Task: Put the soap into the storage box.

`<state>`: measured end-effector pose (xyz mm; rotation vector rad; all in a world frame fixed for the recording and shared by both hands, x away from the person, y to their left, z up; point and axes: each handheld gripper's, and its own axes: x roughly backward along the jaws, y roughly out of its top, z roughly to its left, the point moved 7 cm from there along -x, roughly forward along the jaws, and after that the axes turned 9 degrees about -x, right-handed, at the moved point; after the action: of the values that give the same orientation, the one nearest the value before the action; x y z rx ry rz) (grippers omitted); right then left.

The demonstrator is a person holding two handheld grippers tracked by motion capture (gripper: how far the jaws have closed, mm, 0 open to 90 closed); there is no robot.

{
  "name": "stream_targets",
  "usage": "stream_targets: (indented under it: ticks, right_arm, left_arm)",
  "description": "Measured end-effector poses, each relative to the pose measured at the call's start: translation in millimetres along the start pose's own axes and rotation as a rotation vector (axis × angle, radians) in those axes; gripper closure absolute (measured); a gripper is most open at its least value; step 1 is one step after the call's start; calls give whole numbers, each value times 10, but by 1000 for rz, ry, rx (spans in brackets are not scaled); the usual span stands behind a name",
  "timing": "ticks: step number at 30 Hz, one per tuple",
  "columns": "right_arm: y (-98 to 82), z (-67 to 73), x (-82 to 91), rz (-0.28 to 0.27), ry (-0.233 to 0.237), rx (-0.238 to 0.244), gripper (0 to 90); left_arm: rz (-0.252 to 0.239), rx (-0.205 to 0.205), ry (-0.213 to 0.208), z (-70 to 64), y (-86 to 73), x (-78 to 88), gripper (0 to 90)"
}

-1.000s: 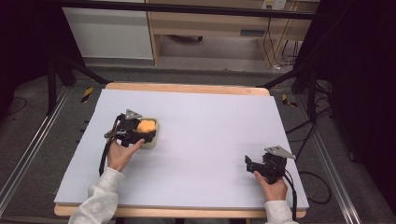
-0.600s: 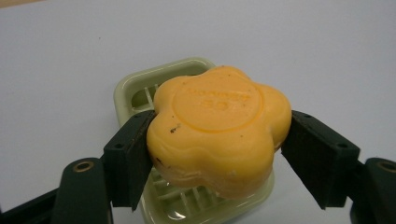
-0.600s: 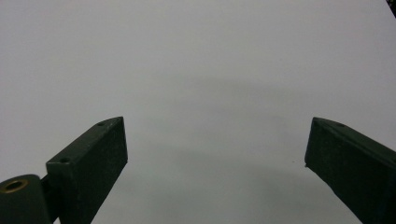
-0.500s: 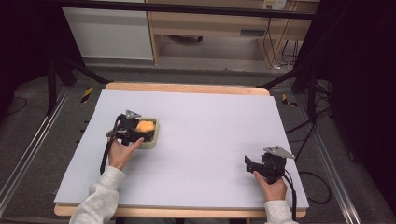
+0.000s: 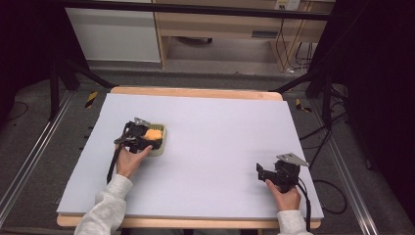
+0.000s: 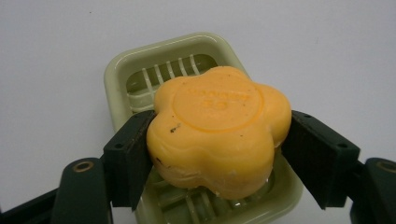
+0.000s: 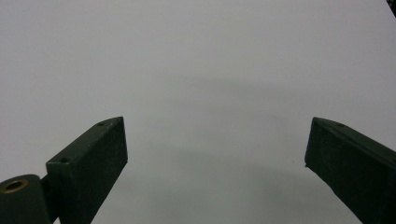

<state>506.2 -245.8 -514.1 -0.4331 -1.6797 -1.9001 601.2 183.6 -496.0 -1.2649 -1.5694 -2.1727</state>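
1. Left side of the desk (image 5: 210, 147), and the left tongs (image 6: 219, 140) are clamped on an orange, flower-shaped soap (image 6: 217, 128), one black jaw pressed to each flank.
2. From the left gripper view, the soap sits tilted, its near edge low, a round stamped disc on its top face; the lettering is too faint to read.
3. Right beneath it, a pale green soap dish (image 6: 116, 70) with a slatted floor; the soap covers most of the dish, and whether it touches the slats I cannot tell.
4. Up in the high view, the same pairing: soap (image 5: 152, 134) over the dish (image 5: 161, 147), with the left tongs (image 5: 144, 139) reaching in from the person's side.
5. The left hand (image 5: 128, 160) grips the handle behind, a grey sleeve (image 5: 105, 208) running to the bottom edge.
6. Over to the right: the right tongs (image 5: 259, 171) sit low near the desk's front right corner, well apart from the dish.
7. The right hand (image 5: 286, 198) holds them from behind, grey three-cornered plate on top, cable trailing off the desk edge.
8. Right gripper view: the right tongs (image 7: 215, 163) stand spread wide, plain pale desk surface (image 7: 210, 70) between the jaws, gripping nothing.
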Motion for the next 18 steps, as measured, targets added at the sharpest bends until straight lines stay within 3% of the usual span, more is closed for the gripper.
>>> stream_targets:
  ticks: [9, 13, 15, 16, 18]
  right_arm:
    - [-2, 6, 4, 1, 4, -2, 62]
    - [-4, 11, 7, 3, 6, -2, 61]
    - [-5, 11, 11, 4, 8, 1, 60]
    - [-5, 9, 13, 4, 9, 1, 59]
    - [-4, 3, 12, 3, 7, 3, 58]
  left_arm:
    - [3, 8, -2, 18, -36, -17, 267]
    - [18, -9, 10, 6, -46, 0, 264]
    - [21, -19, 20, 1, -46, 14, 211]
    - [-4, 2, -1, -13, -17, 47, 199]
    - [-15, -1, -1, -22, 7, 96, 182]
